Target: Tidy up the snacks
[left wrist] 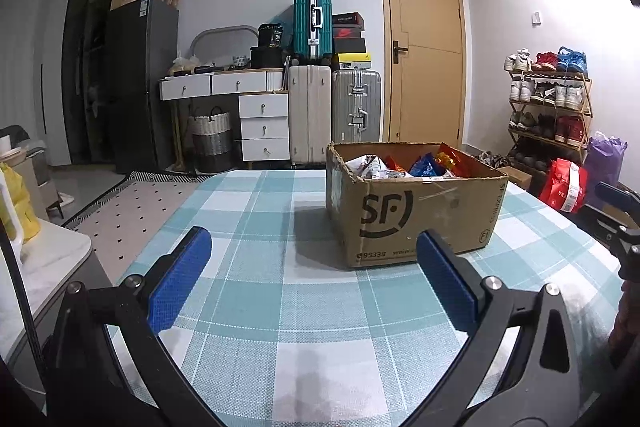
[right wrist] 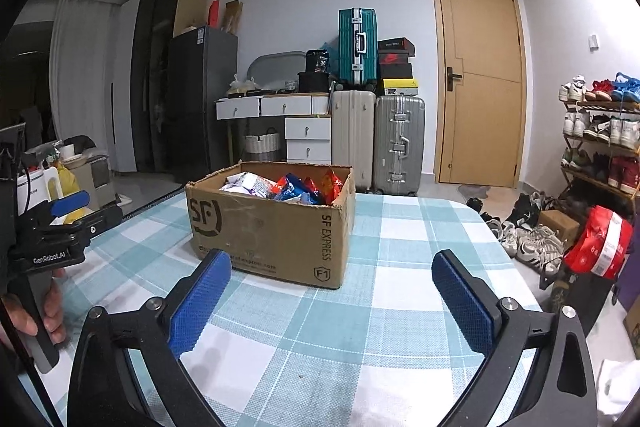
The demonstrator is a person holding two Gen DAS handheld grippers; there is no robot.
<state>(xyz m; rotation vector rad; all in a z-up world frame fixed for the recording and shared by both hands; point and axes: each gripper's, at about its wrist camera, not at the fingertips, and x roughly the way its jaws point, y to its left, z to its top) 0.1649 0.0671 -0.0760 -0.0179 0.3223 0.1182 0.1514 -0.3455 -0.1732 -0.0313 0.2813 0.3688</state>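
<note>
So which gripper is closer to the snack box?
Neither, clearly. The left gripper sits before the box, offset left; the right gripper is before it, offset right. Both open, empty.

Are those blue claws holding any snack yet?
No. The left gripper and right gripper are open and empty; the snacks sit in the cardboard box.

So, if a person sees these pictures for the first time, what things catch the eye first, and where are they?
First the open cardboard box on the checked tablecloth, full of bright snack packets. Nearer the cameras, the left gripper and right gripper hang open and empty above the cloth. Behind stand stacked suitcases against the wall.
</note>
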